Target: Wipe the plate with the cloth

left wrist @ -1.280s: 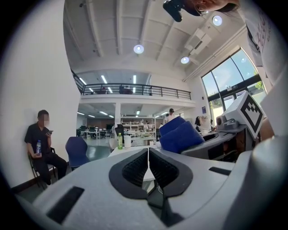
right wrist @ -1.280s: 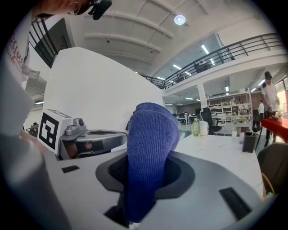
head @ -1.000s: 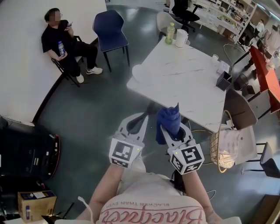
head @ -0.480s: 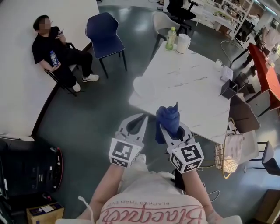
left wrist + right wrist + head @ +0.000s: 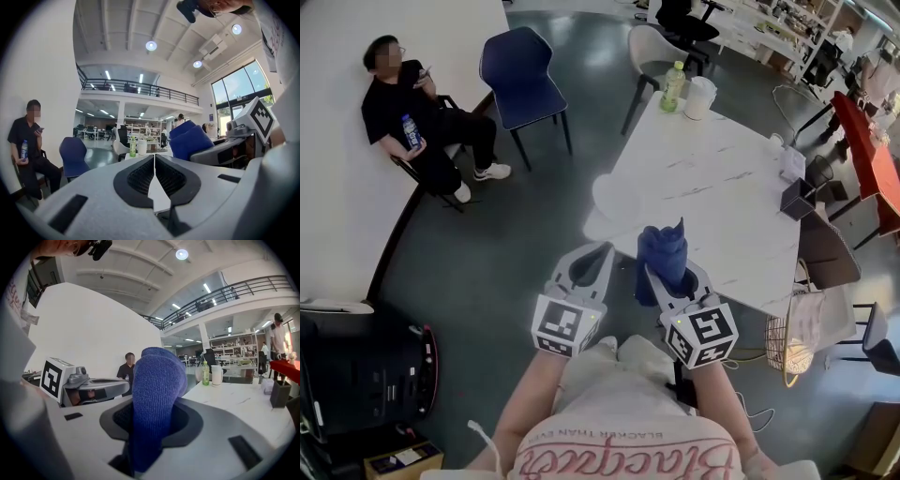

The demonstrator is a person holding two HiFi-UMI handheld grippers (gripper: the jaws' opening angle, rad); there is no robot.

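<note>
Over a grey polished floor (image 5: 516,234), looking steeply down at a white marbled desk (image 5: 722,178) reaching away toward one o'clock. Holding the left hand-held gripper (image 5: 153,173) out at the desk's near corner, with its jaws pressed together and nothing between them. Clamping a folded blue cloth (image 5: 157,380) in the right hand-held gripper (image 5: 152,420), just beside the left one at its three o'clock, the cloth standing up out of the jaws and drooping back over them. Facing a white plate (image 5: 614,197) lying on the desk's near-left corner, at twelve o'clock from both hand-held grippers and near the cloth's upper tip in the head view. Taking in a green bottle (image 5: 673,86) and a white jug (image 5: 700,97) side by side at the desk's far end, and a black box (image 5: 795,199) at its right edge. Showing, at eleven o'clock, a blue chair (image 5: 517,70), and at ten o'clock a person (image 5: 412,112) sitting against the white wall.
</note>
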